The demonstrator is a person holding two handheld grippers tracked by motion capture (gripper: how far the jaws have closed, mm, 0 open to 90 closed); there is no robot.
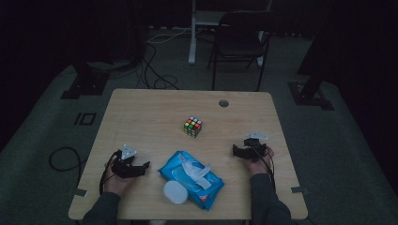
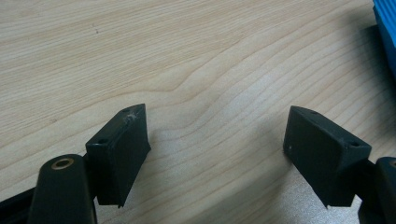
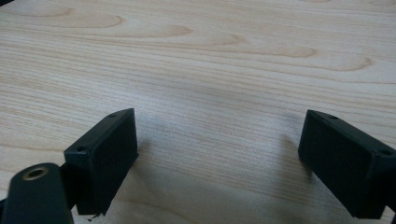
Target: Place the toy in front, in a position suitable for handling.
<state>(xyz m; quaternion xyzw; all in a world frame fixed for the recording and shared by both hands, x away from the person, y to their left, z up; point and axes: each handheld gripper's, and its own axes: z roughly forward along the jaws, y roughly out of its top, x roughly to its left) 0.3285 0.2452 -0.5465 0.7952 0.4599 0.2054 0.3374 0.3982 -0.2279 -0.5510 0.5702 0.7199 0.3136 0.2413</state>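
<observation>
A blue wet-wipes pack (image 1: 191,178) with a white tissue sticking out lies near the front middle of the wooden table (image 1: 150,112); its blue edge (image 2: 386,32) shows at the far right of the left gripper view. A round white lid (image 1: 175,191) rests by the pack's front left corner. A colourful puzzle cube (image 1: 193,126) stands mid-table. My left gripper (image 1: 143,167) rests on the table left of the pack, its jaws wide apart over bare wood (image 2: 215,126). My right gripper (image 1: 235,150) lies right of the pack, open too, with only wood between its jaws (image 3: 217,135).
A round cable hole (image 1: 224,103) sits near the table's far edge. Beyond the table stand a dark chair (image 1: 239,42) and a white post (image 1: 193,33), with cables on the floor (image 1: 155,70). Black stand bases (image 1: 84,82) flank the table on both sides.
</observation>
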